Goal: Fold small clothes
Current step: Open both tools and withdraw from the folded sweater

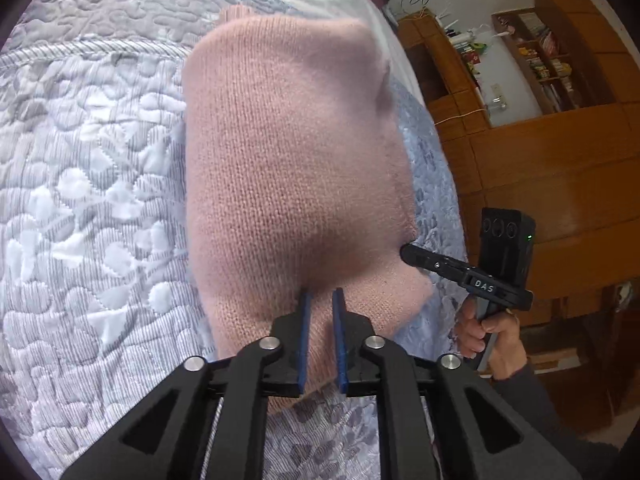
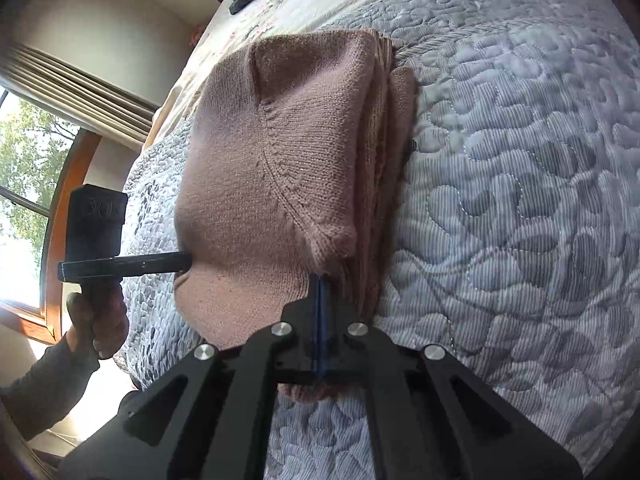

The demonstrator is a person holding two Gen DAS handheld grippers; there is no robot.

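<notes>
My left gripper pinches the near edge of the pink knitted sweater, a thick fold of wool between its blue pads. My right gripper is clamped tight on thinner knit at the bundle's other corner. The sweater lies folded, soft and fuzzy, in mid-frame on the grey-blue quilted bedspread. Only the right wrist view shows its stacked layers, a raglan seam and the window at left; the left one shows wooden shelves at upper right.

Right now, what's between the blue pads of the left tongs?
In the left wrist view, the near edge of the pink knitted garment sits between the left tongs, whose pads have a gap between them.
</notes>
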